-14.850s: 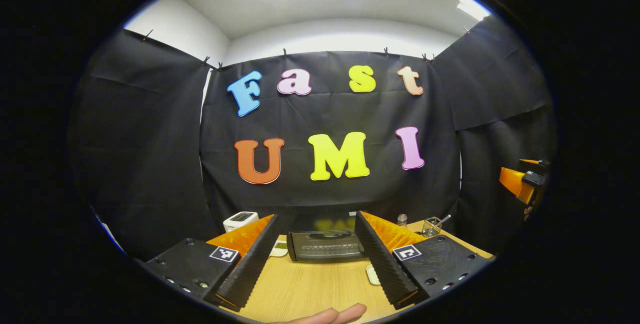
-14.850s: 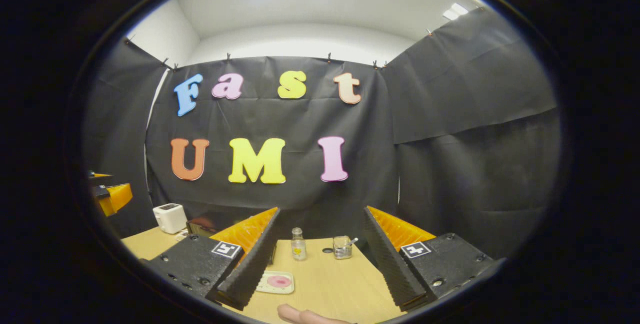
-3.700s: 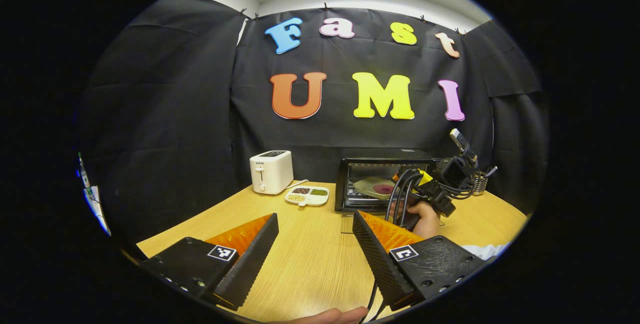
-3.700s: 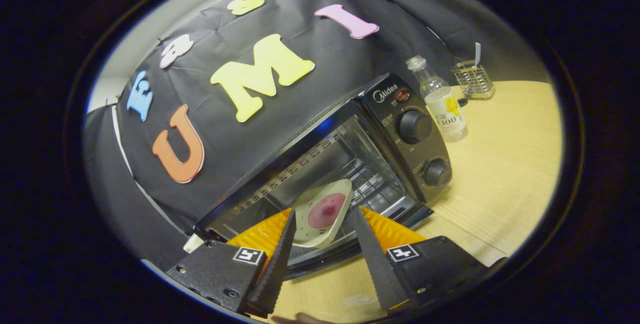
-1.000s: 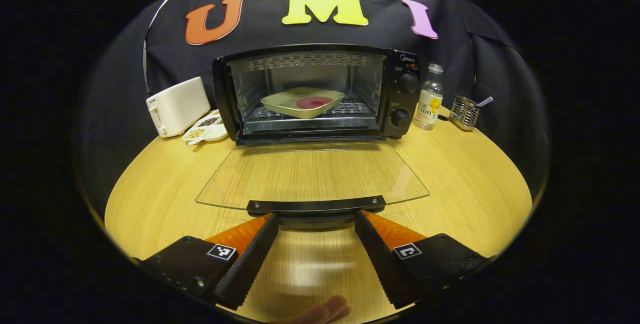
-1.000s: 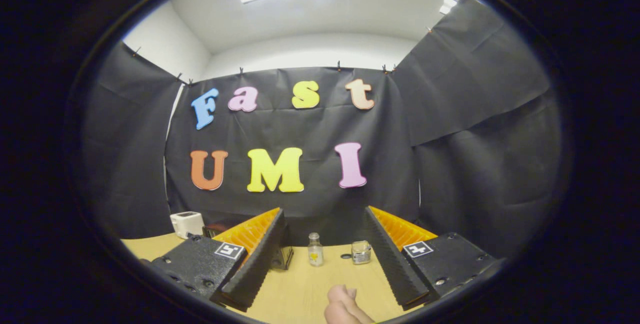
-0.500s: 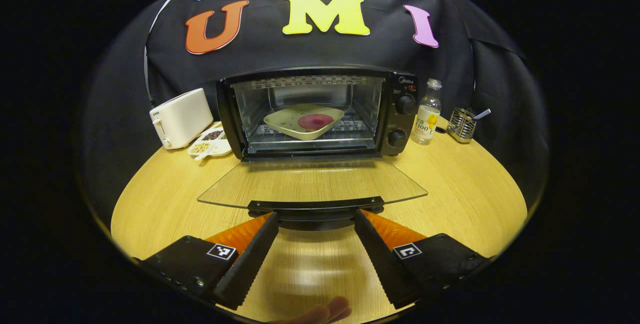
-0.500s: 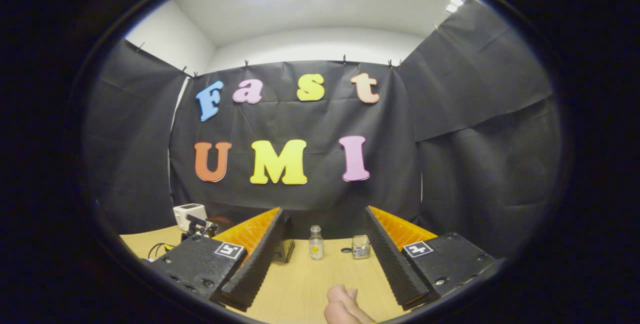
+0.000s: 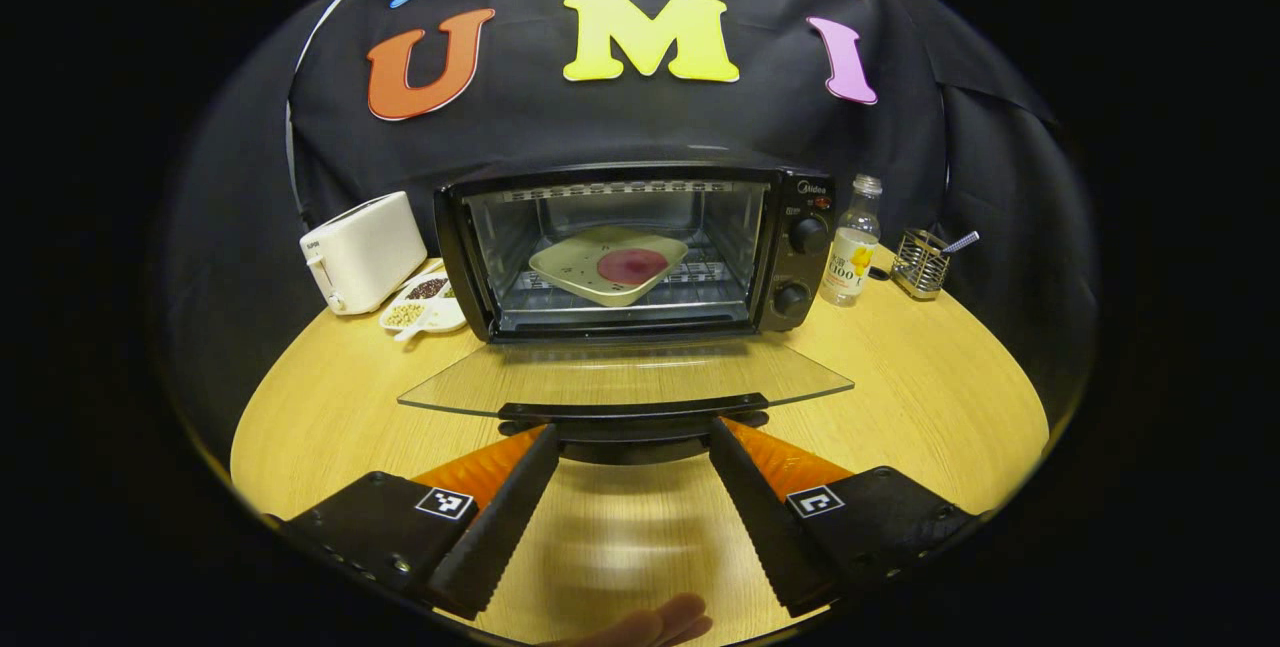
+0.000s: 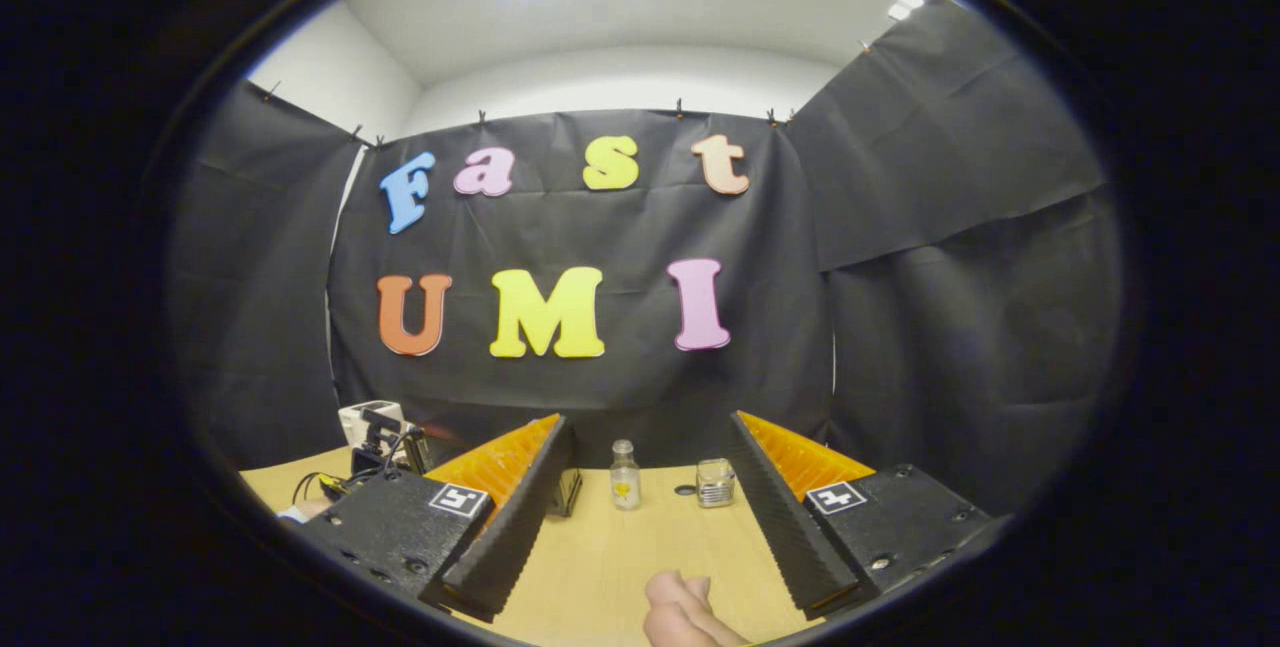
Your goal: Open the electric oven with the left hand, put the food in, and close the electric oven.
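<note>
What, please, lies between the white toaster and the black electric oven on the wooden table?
In the left gripper view, a white divided dish of grains lies between the white toaster and the black electric oven.

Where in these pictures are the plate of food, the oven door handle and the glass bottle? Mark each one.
plate of food (image 9: 600, 267), left gripper view, on the plate's pale rim
oven door handle (image 9: 632, 410), left gripper view, middle of the bar
glass bottle (image 9: 850, 247), left gripper view, on its label

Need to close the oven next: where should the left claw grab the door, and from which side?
Grip the black handle bar along the free edge of the glass door, near its middle. The door hangs open, nearly flat, with the bar facing the left claw, which is open just below it. Probably come from the front and slightly under, then lift toward the oven.
</note>
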Tool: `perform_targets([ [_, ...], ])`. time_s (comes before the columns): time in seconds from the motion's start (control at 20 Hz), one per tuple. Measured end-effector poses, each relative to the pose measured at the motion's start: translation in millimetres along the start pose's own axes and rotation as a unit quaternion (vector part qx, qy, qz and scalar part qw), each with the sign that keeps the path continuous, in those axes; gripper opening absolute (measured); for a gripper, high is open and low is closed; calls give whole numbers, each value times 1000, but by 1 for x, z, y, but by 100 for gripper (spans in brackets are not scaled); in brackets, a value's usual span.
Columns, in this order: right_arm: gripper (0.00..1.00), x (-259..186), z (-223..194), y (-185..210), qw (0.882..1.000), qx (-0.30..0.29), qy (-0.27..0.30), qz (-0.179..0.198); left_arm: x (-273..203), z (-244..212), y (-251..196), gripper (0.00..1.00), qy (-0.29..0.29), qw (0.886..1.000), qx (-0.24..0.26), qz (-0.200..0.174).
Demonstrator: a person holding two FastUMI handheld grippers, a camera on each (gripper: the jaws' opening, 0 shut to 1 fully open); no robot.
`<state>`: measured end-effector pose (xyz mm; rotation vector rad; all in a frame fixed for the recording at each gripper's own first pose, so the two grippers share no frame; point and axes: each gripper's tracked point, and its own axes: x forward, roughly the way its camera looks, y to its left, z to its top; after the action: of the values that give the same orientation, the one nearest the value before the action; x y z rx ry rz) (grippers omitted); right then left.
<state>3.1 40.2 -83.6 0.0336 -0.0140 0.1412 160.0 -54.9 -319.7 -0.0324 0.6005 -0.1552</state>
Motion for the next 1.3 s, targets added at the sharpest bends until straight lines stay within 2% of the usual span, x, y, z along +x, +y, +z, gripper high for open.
perform_targets([
  [0.05,96,-2,-1,-1,1000,2,5,-1,-1,6,0,98,-6,1000,2,0],
  [0.1,100,-3,-2,-1,1000,4,9,-3,-1,11,1,98,-12,1000,3,0],
  [0.15,100,-5,-3,-3,1000,6,12,-5,-1,16,1,98,-18,1000,2,0],
  [0.2,96,-5,-5,-6,1000,8,17,-10,-1,19,3,98,-20,1000,0,-2],
  [0.25,100,-8,-6,-8,1000,10,23,-16,-1,22,4,98,-20,1000,-5,-5],
  [0.3,96,-10,-8,-8,999,15,27,-18,-1,27,6,98,-23,1000,-11,-8],
  [0.55,96,-23,-17,-4,998,21,62,-11,1,58,14,98,-63,997,-40,-21],
  [0.8,96,-38,-32,-4,997,20,71,-22,12,95,28,98,-111,992,-53,-4],
  [0.85,100,-42,-33,-3,997,22,70,-21,16,101,28,89,-115,992,-58,-1],
  [0.9,96,-43,-33,-5,997,27,68,-18,16,104,28,98,-113,992,-62,2],
  [0.95,96,-44,-32,-7,997,34,62,-17,15,109,27,89,-113,992,-62,3],
  [1.0,96,-41,-34,-9,997,38,60,-19,12,110,29,97,-113,992,-63,9],
  [1.2,96,-44,-37,-16,997,44,57,-23,-20,118,26,96,-120,991,-47,20],
  [1.3,96,-46,-36,-23,997,46,60,-32,-42,120,20,95,-129,991,-35,14],
])
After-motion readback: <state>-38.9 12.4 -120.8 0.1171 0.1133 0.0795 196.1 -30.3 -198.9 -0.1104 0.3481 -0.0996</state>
